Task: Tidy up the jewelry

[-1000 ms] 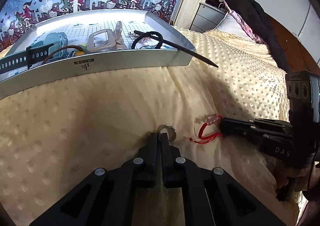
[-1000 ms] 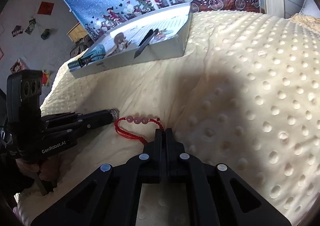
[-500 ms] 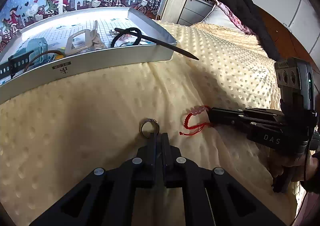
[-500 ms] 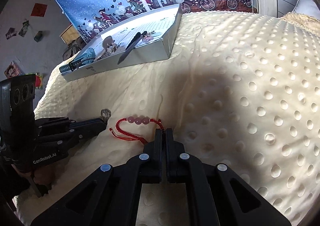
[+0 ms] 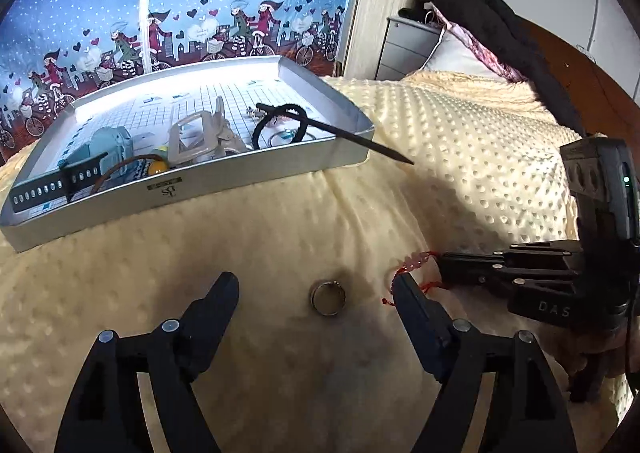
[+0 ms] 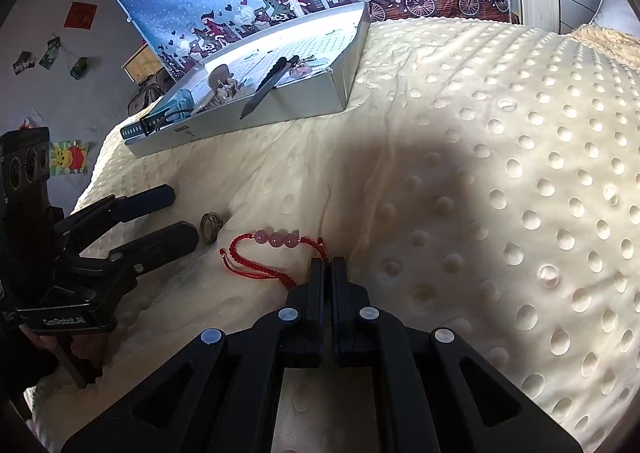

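We've got the silver tray (image 5: pixel 256 177) sitting on the bumpy cream blanket (image 5: pixel 460 133); inside it there's a teal watch with a dark perforated strap (image 5: pixel 60 185) hanging over the near-left rim, a clear hair claw (image 5: pixel 200 133) around the middle, a black hair tie (image 5: pixel 280 125), and a long dark stick (image 5: pixel 344 133) poking out over the tray's right corner; a few small bits beside the hair tie are too tiny for us to call. In front of the tray, our left gripper (image 5: pixel 316 285) hangs low with fingers spread wide, and the silver ring (image 5: pixel 328 297) lies loose on the blanket between them; just right of the ring, our right gripper (image 6: pixel 328 263) has its fingers pinched together on the cord of the red beaded bracelet (image 6: pixel 276 239), whose beads rest on the blanket.
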The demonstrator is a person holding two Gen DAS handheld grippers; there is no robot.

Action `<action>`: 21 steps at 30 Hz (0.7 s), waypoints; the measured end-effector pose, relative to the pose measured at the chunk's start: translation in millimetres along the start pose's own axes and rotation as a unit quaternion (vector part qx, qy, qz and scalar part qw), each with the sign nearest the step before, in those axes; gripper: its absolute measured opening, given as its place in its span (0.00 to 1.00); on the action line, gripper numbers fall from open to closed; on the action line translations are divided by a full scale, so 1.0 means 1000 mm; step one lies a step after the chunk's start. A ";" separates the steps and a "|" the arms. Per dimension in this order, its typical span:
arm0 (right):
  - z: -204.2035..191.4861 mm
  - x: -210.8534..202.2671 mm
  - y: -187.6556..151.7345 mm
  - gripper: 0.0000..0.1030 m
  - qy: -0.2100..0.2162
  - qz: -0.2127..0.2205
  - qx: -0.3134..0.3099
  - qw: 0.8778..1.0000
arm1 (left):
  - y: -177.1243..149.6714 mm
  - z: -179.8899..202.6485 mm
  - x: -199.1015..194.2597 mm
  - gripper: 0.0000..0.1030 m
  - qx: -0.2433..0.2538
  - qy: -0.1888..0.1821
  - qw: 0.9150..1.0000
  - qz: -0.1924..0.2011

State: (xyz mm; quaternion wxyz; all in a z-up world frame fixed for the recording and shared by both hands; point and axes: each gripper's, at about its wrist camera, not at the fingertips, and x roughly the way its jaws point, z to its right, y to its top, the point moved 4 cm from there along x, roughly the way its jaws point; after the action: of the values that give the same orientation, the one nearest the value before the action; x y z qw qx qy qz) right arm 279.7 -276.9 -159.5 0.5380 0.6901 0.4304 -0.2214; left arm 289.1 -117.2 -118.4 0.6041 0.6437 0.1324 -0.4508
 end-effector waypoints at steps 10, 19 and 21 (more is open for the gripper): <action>-0.003 0.006 0.003 0.03 -0.001 -0.006 -0.002 1.000 | -0.004 0.008 0.014 0.36 0.017 -0.015 0.999 -0.031; -0.002 0.005 0.001 0.03 0.012 -0.004 0.003 1.000 | -0.008 0.009 0.016 0.19 0.012 -0.005 0.999 -0.049; -0.003 0.000 0.000 0.03 0.024 0.005 0.004 1.000 | -0.009 0.010 0.012 0.19 0.013 0.001 0.999 -0.048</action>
State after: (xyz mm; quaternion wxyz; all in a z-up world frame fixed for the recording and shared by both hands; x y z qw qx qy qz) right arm 279.7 -274.4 -158.9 0.5262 0.6994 0.4387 -0.2037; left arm 285.2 -128.2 -131.6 0.5733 0.6446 0.1581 -0.4805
